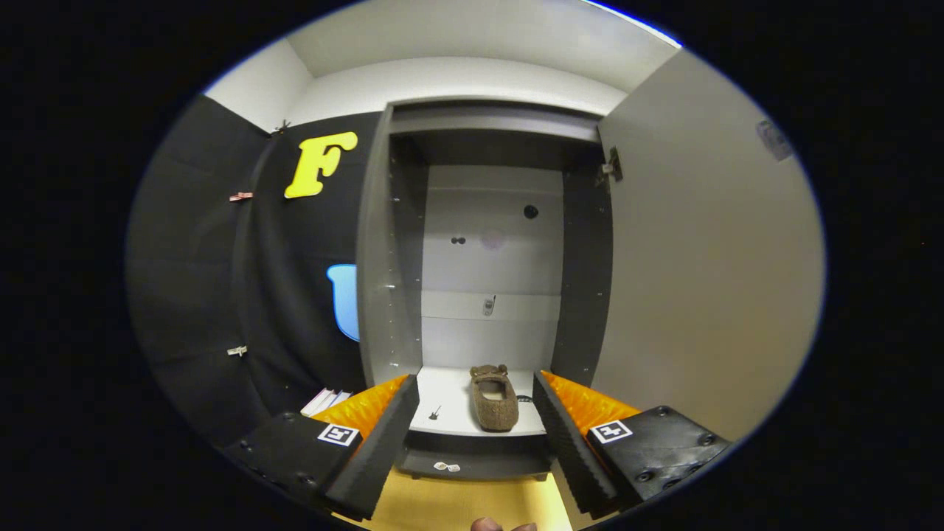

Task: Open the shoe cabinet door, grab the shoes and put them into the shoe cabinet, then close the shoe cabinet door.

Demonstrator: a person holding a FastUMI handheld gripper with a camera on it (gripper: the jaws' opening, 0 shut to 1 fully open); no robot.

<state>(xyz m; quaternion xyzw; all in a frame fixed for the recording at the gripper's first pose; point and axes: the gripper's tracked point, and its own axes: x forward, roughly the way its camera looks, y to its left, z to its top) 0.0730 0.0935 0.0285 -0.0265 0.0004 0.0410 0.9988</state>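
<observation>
The shoe cabinet (483,243) stands straight ahead with its door (700,258) swung wide open to the right. A brown fuzzy slipper (493,398) lies on the cabinet's white bottom shelf (450,405), toe pointing outward. My gripper (476,435) is open, its two fingers spread wide just in front of the shelf. The slipper sits beyond and between the fingers, and neither finger touches it.
The booth's black cloth wall (258,280) hangs left of the cabinet. A stack of white sheets (324,402) lies by the left finger. The floor (457,505) below is yellowish wood. A person's fingertips (501,525) show at the very bottom.
</observation>
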